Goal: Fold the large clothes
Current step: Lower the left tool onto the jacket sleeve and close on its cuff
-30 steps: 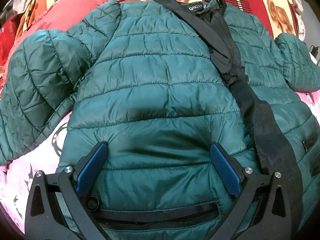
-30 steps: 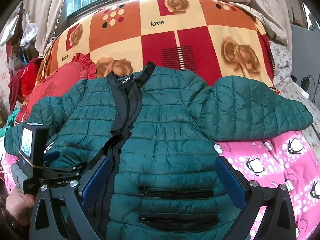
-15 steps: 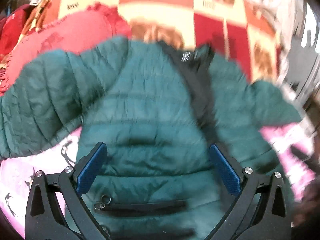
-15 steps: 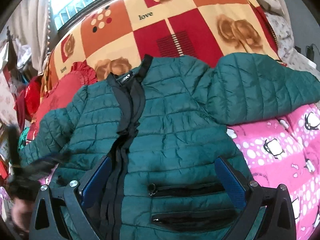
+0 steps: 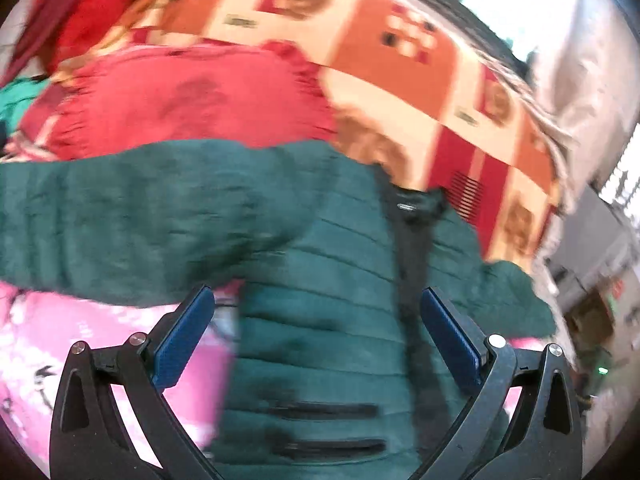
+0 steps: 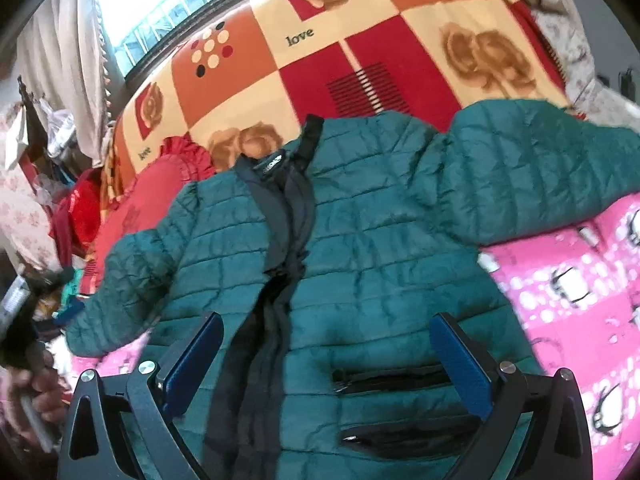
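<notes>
Right wrist view is showing the right gripper (image 6: 326, 354) hovering with its blue-padded fingers spread wide, gripping nothing, over the lower front of a dark green quilted puffer jacket (image 6: 360, 240). The jacket is lying flat, front up, on a pink penguin-print bedsheet (image 6: 568, 288), with bare sheet showing to the gripper's right, below the outstretched sleeve. A black zipper placket is running from the collar down toward the left finger, and two black pocket zips are sitting just ahead of the right finger. Beyond the collar, a checked red-and-orange blanket (image 6: 360, 60) is rising. The left gripper (image 5: 318, 330) (its view is motion-blurred) is also holding its jaws wide and empty, above the jacket's hem, with a red ruffled cushion (image 5: 180, 100) lying beyond the sleeve.
</notes>
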`<act>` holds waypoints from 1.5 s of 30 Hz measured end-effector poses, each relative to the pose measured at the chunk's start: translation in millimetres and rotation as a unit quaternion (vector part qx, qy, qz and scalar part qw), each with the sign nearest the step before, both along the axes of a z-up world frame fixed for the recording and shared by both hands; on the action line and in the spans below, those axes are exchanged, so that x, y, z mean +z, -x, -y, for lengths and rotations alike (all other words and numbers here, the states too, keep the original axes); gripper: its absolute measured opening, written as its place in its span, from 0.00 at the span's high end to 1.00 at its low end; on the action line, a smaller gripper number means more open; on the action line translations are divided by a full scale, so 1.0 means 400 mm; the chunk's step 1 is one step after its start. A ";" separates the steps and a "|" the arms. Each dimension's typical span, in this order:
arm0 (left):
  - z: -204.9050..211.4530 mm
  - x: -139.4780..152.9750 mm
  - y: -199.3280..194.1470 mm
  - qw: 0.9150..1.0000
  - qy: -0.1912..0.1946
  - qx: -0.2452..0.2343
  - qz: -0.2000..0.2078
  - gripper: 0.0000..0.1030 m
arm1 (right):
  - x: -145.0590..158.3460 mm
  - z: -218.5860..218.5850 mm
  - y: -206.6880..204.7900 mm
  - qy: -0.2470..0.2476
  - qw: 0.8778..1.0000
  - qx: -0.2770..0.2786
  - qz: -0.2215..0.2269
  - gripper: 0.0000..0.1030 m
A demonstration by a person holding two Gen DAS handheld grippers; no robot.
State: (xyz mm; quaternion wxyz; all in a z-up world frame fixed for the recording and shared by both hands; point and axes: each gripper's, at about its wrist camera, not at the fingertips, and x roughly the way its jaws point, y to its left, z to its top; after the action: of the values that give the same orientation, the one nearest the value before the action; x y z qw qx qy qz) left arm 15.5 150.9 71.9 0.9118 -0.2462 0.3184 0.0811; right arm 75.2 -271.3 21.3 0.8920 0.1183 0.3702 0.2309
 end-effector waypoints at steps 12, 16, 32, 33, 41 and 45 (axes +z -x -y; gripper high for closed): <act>-0.115 -0.098 0.087 0.991 -0.095 0.086 -0.038 0.00 | -0.012 -0.007 -0.016 -0.150 0.983 0.063 -0.086 0.00; -0.135 -0.106 0.101 0.990 -0.097 0.096 -0.043 0.00 | 0.013 -0.024 -0.006 -0.168 0.979 0.084 -0.081 0.00; -0.321 -0.075 0.182 0.991 0.030 0.130 0.012 0.00 | -0.004 0.021 0.009 -0.131 0.991 -0.007 -0.015 0.00; -0.333 -0.076 0.185 0.990 0.028 0.135 0.013 0.00 | -0.005 0.030 0.009 -0.129 0.991 -0.018 -0.010 0.00; -0.430 -0.221 0.263 0.979 -0.025 0.196 -0.047 0.00 | -0.007 0.026 0.019 -0.072 0.997 -0.015 0.034 0.00; -0.483 -0.249 0.274 0.983 -0.005 0.183 -0.020 0.00 | 0.009 -0.016 0.035 -0.010 0.998 0.010 0.061 0.00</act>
State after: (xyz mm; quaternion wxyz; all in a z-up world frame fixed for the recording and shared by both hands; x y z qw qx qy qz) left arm -94.1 344.1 -27.6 0.8761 -0.2945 0.2856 0.2532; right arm 61.1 -264.8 24.9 0.9093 0.1097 0.3140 0.2501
